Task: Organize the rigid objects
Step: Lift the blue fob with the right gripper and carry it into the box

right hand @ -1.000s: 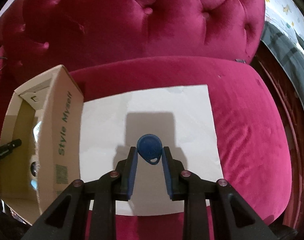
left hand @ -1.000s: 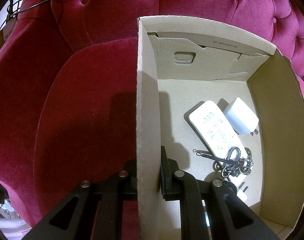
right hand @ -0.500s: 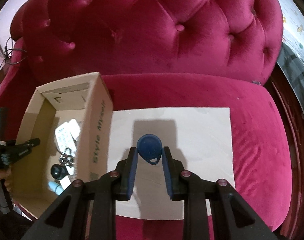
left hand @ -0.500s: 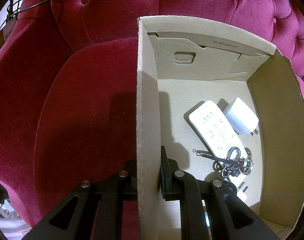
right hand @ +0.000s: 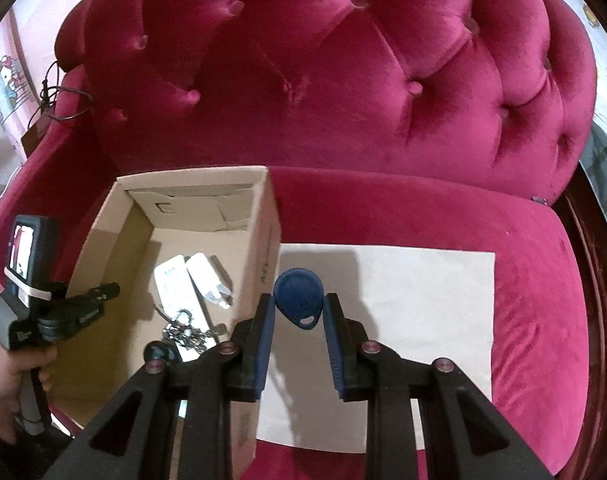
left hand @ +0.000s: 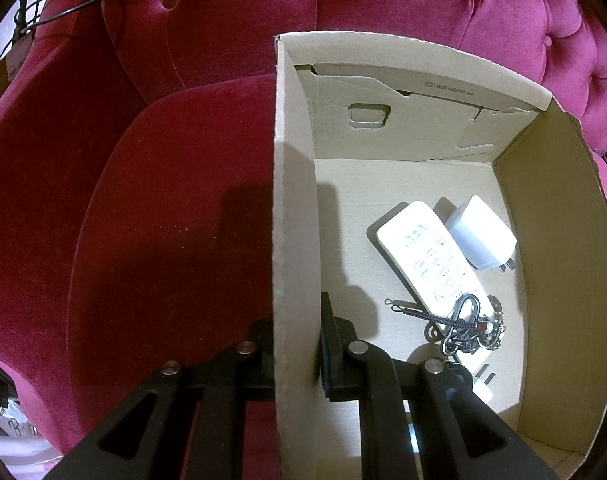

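Note:
My right gripper (right hand: 298,307) is shut on a blue teardrop key fob (right hand: 299,295), held above the right wall of the cardboard box (right hand: 263,216) and the edge of a white paper sheet (right hand: 423,304). My left gripper (left hand: 295,332) is shut on the box's left wall (left hand: 293,240), one finger outside and one inside. Inside the box lie a white remote (left hand: 427,256), a white charger (left hand: 481,238) and a bunch of keys with a carabiner (left hand: 463,326). In the right wrist view the left gripper (right hand: 103,292) shows at the box's left wall, held by a hand.
The box and paper sheet rest on the seat of a crimson tufted velvet sofa (right hand: 343,80). A dark round object (right hand: 159,352) and another white plug (left hand: 483,386) lie near the box's front. A black cable (left hand: 63,4) hangs at the sofa's left arm.
The right gripper has risen and shifted left with the fob, so the open box and its contents now show beside it. The left gripper has not moved.

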Tool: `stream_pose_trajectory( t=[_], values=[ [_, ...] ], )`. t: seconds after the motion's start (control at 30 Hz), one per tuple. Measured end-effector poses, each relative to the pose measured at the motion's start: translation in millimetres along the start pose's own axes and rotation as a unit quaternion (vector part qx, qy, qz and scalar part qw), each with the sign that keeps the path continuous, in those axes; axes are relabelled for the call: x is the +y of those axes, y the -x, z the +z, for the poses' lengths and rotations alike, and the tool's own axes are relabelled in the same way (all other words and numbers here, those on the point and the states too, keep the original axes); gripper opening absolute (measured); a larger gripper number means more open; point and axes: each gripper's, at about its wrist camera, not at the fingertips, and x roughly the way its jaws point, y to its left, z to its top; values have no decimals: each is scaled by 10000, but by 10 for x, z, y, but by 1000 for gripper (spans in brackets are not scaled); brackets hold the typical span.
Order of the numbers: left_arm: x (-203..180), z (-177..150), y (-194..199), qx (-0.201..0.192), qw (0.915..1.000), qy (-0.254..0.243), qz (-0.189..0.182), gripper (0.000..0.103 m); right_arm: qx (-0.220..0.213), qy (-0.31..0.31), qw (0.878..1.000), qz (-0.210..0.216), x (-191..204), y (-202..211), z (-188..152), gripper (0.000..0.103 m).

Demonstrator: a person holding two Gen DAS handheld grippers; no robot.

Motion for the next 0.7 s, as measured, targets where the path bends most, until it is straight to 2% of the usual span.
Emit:
stream_pose_trajectory(
  t=[0.7],
  values=[
    [2,0,0,0,10000,-2,-2,14,24,521,9976,459,685,-196,96,26]
  ],
)
